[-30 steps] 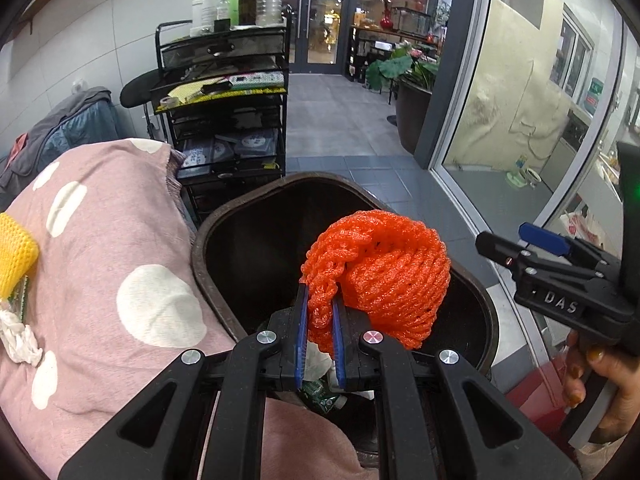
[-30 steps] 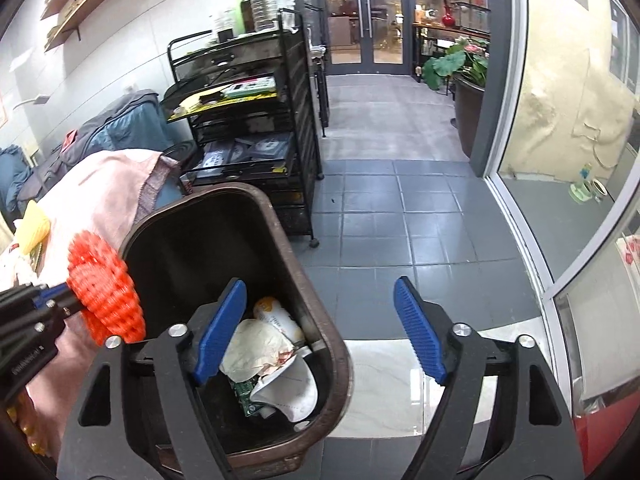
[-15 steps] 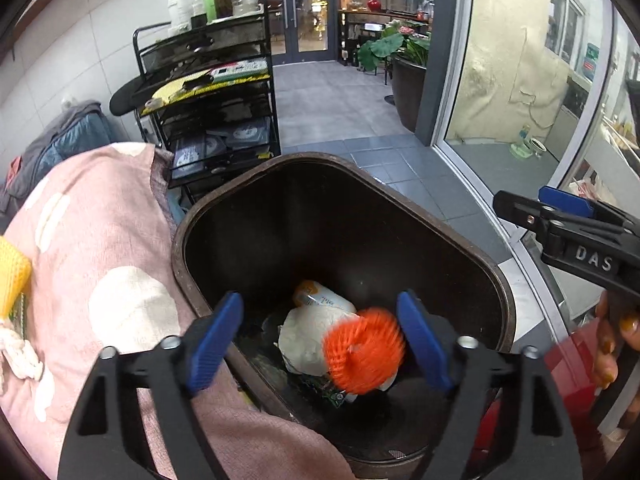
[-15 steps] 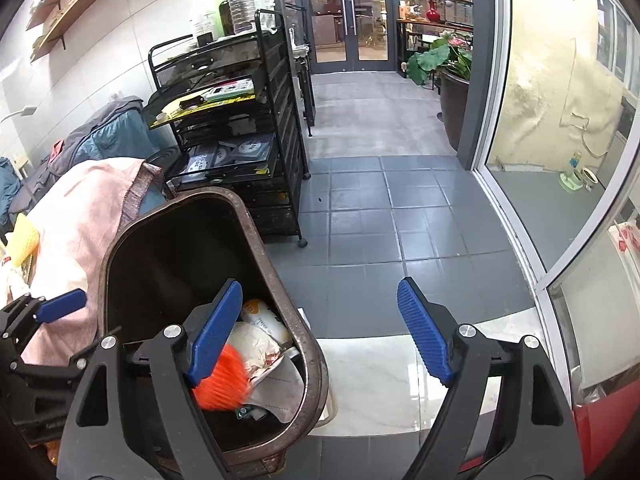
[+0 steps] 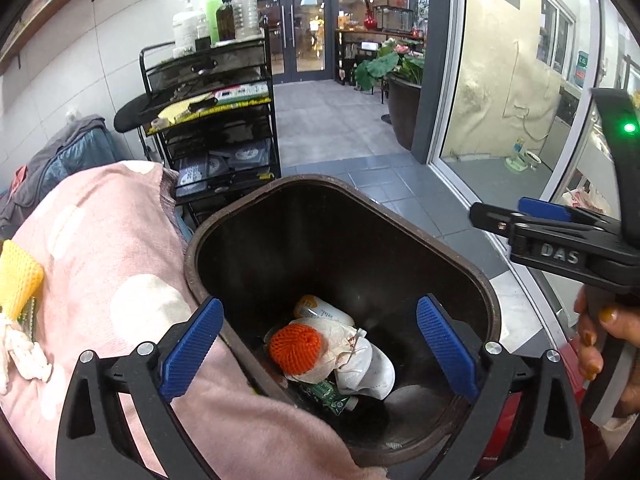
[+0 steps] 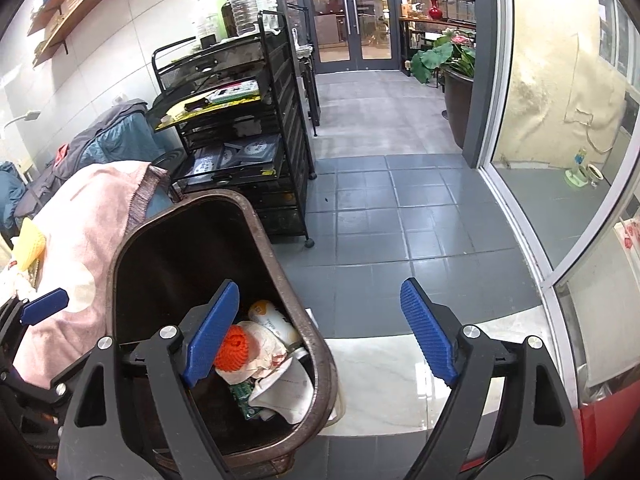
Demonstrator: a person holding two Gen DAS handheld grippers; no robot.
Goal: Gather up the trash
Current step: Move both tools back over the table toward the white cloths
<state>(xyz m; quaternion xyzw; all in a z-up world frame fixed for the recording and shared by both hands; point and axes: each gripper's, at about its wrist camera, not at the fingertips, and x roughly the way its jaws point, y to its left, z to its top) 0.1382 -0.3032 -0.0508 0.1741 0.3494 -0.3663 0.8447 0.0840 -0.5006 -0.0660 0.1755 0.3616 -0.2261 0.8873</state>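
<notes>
An orange foam net (image 5: pixel 295 350) lies in the dark brown bin (image 5: pixel 486 292) on crumpled paper and a white mask (image 5: pixel 368 372). My left gripper (image 5: pixel 318 320) hangs over the bin's mouth, its jaws opening wide with nothing between them. Beside the bin, over the floor, my right gripper (image 6: pixel 320 300) is open and empty; a hand holds it at the right edge of the left wrist view, where it (image 5: pixel 504 210) shows side-on. From the right wrist view the orange net (image 6: pixel 234 346) also shows inside the bin (image 6: pixel 276 256). A yellow foam net (image 5: pixel 18 280) and a white tissue (image 5: pixel 24 356) rest on the pink spotted cloth (image 5: pixel 100 248).
A black wire cart (image 5: pixel 224 128) with bottles on top stands just behind the bin. Grey tiled floor (image 6: pixel 380 216) runs to glass doors, with a large potted plant (image 5: pixel 404 108) on the right. A glass wall (image 6: pixel 560 140) lines the right side.
The left gripper was shut on the orange foam net above the bin; its jaws opened and the net dropped onto the trash inside. The right gripper barely moved.
</notes>
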